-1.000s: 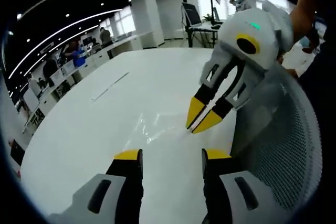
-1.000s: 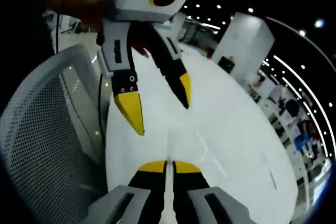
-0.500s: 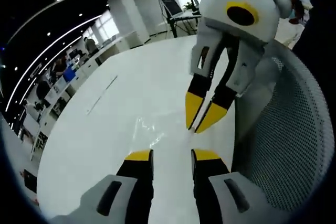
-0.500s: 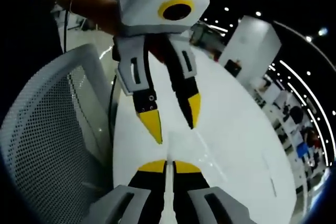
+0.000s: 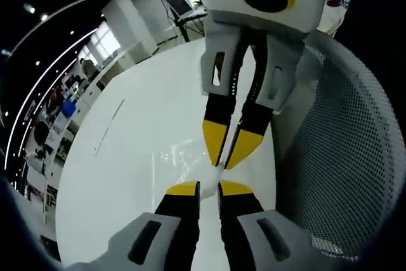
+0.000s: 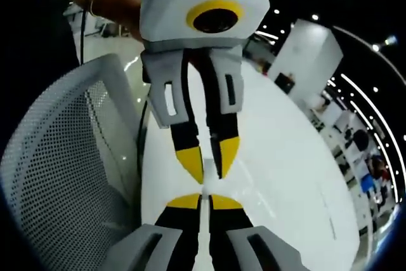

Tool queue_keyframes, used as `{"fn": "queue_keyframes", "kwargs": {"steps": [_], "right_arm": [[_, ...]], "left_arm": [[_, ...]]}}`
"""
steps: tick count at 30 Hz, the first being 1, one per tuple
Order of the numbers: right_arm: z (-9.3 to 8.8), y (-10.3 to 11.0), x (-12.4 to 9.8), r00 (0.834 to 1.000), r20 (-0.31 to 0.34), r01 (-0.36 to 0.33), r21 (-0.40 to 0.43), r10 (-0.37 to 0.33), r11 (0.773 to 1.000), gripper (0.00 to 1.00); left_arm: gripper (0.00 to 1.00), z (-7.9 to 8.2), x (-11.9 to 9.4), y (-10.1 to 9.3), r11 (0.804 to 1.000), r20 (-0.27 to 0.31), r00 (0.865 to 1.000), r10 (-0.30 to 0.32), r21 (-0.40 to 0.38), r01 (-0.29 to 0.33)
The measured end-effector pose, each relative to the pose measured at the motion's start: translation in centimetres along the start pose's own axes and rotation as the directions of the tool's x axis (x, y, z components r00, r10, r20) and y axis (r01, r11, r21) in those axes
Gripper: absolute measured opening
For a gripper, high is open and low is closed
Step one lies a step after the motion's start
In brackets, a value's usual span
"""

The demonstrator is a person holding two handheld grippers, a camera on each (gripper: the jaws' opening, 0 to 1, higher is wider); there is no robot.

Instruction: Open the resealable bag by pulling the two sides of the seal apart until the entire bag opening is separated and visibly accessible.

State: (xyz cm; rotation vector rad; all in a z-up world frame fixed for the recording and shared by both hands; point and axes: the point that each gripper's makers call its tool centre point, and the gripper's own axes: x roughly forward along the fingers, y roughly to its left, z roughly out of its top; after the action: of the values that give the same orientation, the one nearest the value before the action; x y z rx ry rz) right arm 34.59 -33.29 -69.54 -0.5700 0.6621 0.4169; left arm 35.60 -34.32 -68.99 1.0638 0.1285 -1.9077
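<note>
Left gripper view showed the left gripper [image 5: 207, 188] with its jaws almost together, a thin gap between them. Tip to tip with it stood the right gripper [image 5: 226, 150], jaws nearly pressed. The clear resealable bag [image 5: 181, 160] lay flat on the white table [image 5: 120, 157], just beyond both tips near the table's near edge; whether either held its seal I cannot tell. A mesh chair [image 5: 342, 150] stood beside.

Right gripper view showed the right gripper [image 6: 200, 202] pinching a thin clear strip, probably the seal.

Bright ceiling strip lights [image 5: 60, 55] glare off the white table [image 5: 127, 157]; fisheye edges bend, distant background perhaps slightly soft.
</note>
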Motion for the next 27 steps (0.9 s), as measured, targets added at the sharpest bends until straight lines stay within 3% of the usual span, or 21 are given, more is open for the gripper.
{"fn": "queue_keyframes", "kwargs": {"steps": [7, 14, 19, 22, 27], "right_arm": [[0.0, 0.1, 0.0, 1.000, 0.002, 0.000, -0.002, 0.000, 1.000, 0.00], [0.1, 0.3, 0.2, 1.000, -0.005, -0.019, 0.015, 0.019, 1.000, 0.00], [0.3, 0.8, 0.6, 0.999, -0.018, -0.032, -0.018, 0.031, 0.999, 0.02], [0.3, 0.9, 0.7, 0.999, -0.036, -0.025, -0.091, 0.022, 0.996, 0.00], [0.3, 0.8, 0.8, 0.999, -0.032, -0.031, -0.065, 0.029, 0.997, 0.00]], "left_arm": [[0.00, -0.1, -0.1, -0.5, 0.999, 0.003, 1.000, -0.029, 0.034, 0.029], [0.00, -0.2, -0.1, -1.0, 0.996, 0.005, 0.998, -0.059, 0.069, 0.058], [0.00, 0.0, 0.0, -1.4, 0.992, 0.008, 0.997, -0.075, 0.102, 0.074], [0.00, 0.0, 0.1, -1.6, 0.991, 0.006, 0.997, -0.080, 0.113, 0.079], [0.00, -0.1, 0.0, -1.7, 0.991, 0.010, 0.997, -0.080, 0.112, 0.078]]}}
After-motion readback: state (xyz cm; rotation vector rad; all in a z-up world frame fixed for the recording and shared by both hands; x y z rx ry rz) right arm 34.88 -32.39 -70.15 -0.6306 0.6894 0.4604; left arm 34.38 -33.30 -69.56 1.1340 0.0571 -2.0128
